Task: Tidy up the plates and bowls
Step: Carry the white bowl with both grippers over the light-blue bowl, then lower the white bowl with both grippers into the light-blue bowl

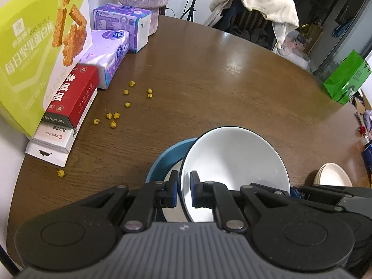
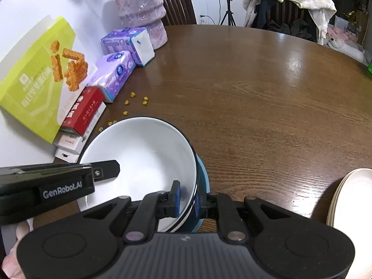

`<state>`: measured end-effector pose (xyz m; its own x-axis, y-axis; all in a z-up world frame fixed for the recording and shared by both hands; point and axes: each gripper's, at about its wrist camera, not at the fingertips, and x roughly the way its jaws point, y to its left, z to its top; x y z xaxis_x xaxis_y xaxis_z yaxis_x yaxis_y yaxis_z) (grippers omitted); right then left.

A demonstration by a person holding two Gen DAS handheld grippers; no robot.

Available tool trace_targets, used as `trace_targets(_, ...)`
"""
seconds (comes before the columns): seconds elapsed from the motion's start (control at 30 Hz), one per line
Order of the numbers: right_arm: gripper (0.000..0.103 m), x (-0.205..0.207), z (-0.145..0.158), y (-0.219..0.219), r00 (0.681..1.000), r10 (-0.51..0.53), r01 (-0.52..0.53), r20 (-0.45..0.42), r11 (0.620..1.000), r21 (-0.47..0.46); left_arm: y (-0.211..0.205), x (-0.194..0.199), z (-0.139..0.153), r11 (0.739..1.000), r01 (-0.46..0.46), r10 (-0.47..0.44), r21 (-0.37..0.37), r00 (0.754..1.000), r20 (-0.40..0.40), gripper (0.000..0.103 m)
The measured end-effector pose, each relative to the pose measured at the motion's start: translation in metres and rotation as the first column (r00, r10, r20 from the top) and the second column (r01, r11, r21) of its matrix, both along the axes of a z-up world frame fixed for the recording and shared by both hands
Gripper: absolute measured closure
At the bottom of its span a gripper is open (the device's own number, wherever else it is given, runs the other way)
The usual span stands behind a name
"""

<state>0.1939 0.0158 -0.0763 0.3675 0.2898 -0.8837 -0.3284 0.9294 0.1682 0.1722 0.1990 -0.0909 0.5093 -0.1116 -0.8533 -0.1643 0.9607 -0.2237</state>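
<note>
A white bowl with a thin dark rim (image 1: 234, 160) (image 2: 139, 151) hangs tilted over a blue bowl with a white inside (image 1: 162, 160) (image 2: 205, 174) on the brown table. My left gripper (image 1: 184, 186) is shut on the white bowl's left rim, one pad inside and one outside. My right gripper (image 2: 187, 197) is shut on the opposite rim the same way. The left gripper (image 2: 58, 183) also reaches in from the left of the right wrist view. Only part of the blue bowl shows under the white one.
A stack of cream plates (image 1: 332, 174) (image 2: 353, 197) sits right of the bowls. Boxes (image 1: 69, 107), tissue packs (image 1: 109, 53) and a pink vase (image 2: 141, 11) line the left wall. Yellow crumbs (image 1: 116, 116) lie scattered. A green bag (image 1: 346, 79) stands beyond the table's far right edge.
</note>
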Motion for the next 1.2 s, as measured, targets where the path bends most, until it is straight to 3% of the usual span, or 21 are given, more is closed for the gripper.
trace_targets(0.5, 0.091, 0.002, -0.013, 0.015, 0.999, 0.049, -0.048, 0.018, 0.997, -0.055, 0.001, 0.001, -0.013, 0.999, 0.011, -0.010, 0.045, 1.000, -0.021, 0.092)
trace_targets(1.2, 0.091, 0.002, -0.021, 0.013, 0.998, 0.058, -0.057, 0.003, 0.996, -0.075, 0.000, 0.001, -0.025, 0.999, 0.026, -0.025, 0.022, 0.999, -0.042, 0.092)
